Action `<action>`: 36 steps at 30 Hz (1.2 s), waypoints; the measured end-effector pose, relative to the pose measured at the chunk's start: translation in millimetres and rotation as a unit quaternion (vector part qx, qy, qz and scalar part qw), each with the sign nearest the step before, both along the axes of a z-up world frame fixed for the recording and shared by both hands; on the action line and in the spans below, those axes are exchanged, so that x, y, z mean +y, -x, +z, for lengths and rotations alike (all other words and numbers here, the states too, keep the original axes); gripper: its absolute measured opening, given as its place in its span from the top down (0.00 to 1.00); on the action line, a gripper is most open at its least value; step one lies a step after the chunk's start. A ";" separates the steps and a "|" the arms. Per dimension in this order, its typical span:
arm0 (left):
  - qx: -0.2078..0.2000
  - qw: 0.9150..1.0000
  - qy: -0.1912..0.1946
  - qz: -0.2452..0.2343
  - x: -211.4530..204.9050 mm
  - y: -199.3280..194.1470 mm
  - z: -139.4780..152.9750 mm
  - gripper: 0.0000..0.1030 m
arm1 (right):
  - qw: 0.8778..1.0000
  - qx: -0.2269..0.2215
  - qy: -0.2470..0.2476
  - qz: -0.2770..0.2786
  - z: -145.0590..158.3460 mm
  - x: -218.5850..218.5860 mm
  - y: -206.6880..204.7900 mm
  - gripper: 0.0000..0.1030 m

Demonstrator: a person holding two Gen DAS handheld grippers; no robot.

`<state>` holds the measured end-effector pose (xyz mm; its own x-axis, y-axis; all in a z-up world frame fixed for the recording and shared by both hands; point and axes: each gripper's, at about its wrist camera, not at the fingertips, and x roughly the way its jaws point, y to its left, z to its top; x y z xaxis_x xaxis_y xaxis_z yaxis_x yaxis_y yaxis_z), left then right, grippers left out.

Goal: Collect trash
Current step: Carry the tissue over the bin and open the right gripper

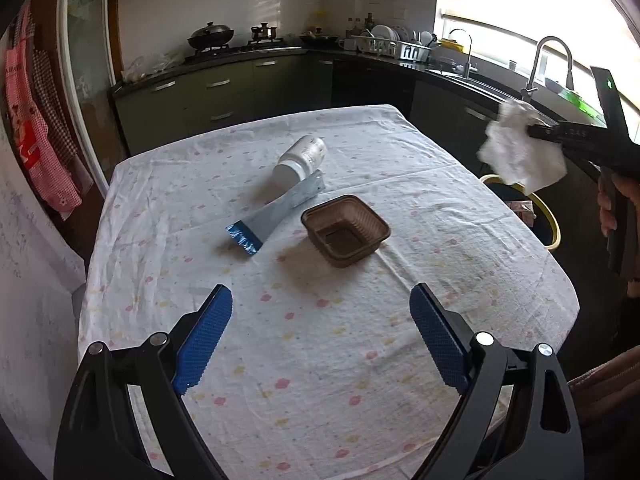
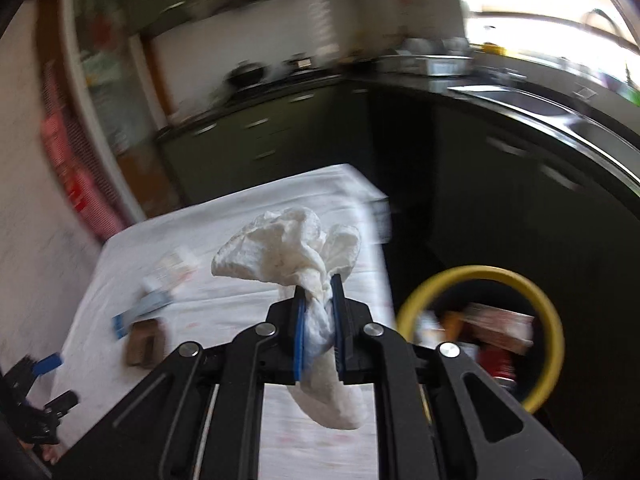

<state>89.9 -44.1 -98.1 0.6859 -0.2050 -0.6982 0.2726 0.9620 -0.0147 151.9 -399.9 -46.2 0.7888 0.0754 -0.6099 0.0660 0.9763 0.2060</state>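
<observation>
Left wrist view: the left tool (image 1: 321, 328) hangs wide open over the bench's (image 1: 400, 360) bare near half. A brown plastic tray (image 1: 345, 230), foil wrapper (image 1: 276, 210) and toppled white bottle (image 1: 302, 158) lie mid-bench. Right wrist view (blurred): the right tool (image 2: 318, 312) pinches a crumpled tissue (image 2: 292, 248) above the bench's right edge, beside the yellow-rimmed bin (image 2: 480, 276).

Brown tray (image 1: 346, 230), tube (image 1: 276, 210), white bottle (image 1: 300, 160) on tablecloth (image 1: 320, 360).
</observation>
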 end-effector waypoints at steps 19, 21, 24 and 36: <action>0.012 0.999 -0.027 -0.024 -35.0 -5.7 -2.1 0.13 | 0.984 0.082 -0.047 -0.153 -89.9 -131.9 -2.0 0.48; 0.012 0.999 -0.027 -0.024 -35.8 -7.3 -2.7 0.13 | 0.985 0.077 -0.050 -0.149 -87.6 -129.8 3.5 0.47; 0.017 0.999 -0.026 -0.023 -36.2 -11.5 -6.2 0.13 | 0.987 0.066 -0.051 -0.138 -81.4 -122.8 11.9 0.45; 0.037 0.999 -0.005 0.037 -34.6 -68.7 -12.7 0.14 | 0.994 0.038 -0.058 -0.088 -61.0 -90.5 27.1 0.41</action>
